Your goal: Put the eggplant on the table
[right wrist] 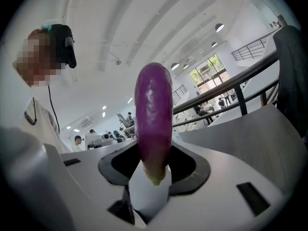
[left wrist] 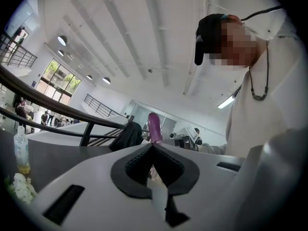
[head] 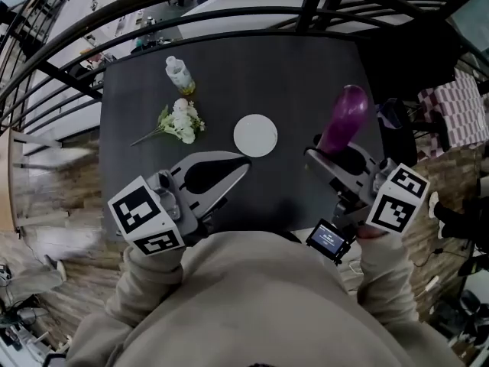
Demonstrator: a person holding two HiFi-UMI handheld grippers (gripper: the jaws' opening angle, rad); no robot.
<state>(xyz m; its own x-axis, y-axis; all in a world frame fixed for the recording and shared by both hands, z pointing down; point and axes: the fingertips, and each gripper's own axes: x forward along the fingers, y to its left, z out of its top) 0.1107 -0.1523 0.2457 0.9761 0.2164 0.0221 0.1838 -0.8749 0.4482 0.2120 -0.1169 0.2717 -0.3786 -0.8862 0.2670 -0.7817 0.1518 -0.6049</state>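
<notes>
We hold the glossy purple eggplant (right wrist: 154,114), clamped at its stem end in our right gripper (right wrist: 153,174), above the dark square table (head: 298,67) for placing; left gripper (left wrist: 153,150) closed, empty.

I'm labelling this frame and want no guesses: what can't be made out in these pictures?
- Head view: how high the eggplant in the right gripper sits above the table; the steep downward look hides it.
- Head view: the table's near edge, covered by the person's sweater.
- Head view: the bottle label, too small to read.
- Left gripper view: the flowers, cut off by the picture's dark rim.
</notes>
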